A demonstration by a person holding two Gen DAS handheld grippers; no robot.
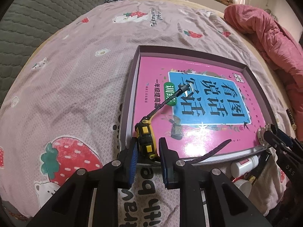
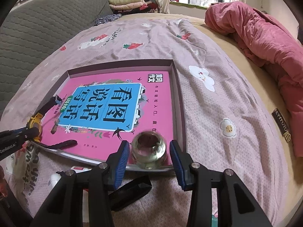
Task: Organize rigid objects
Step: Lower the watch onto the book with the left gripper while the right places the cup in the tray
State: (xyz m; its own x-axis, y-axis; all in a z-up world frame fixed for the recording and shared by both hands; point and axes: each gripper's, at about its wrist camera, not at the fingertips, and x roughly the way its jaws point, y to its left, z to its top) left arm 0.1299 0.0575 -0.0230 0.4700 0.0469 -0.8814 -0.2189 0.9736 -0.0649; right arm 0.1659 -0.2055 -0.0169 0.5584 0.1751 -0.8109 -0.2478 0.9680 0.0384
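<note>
A shallow open box [image 1: 130,87] lies on the bed with a pink and blue book [image 1: 208,98] flat inside it. A yellow and black wristwatch [image 1: 144,140] rests at the box's near left corner, its strap stretched across the book. My left gripper [image 1: 147,147] straddles the watch body, with a thin gap at the right pad. In the right wrist view a clear round glass piece [image 2: 149,149] sits at the near right corner of the box [image 2: 176,94]. My right gripper [image 2: 149,147] stands around it with small gaps on both sides.
A strawberry-print sheet [image 1: 75,85] covers the bed. A red padded jacket [image 2: 265,37] lies at the right. A grey quilted cushion [image 2: 37,28] rises at the left. A white bottle [image 1: 244,166] and a black item [image 2: 132,189] lie in front of the box.
</note>
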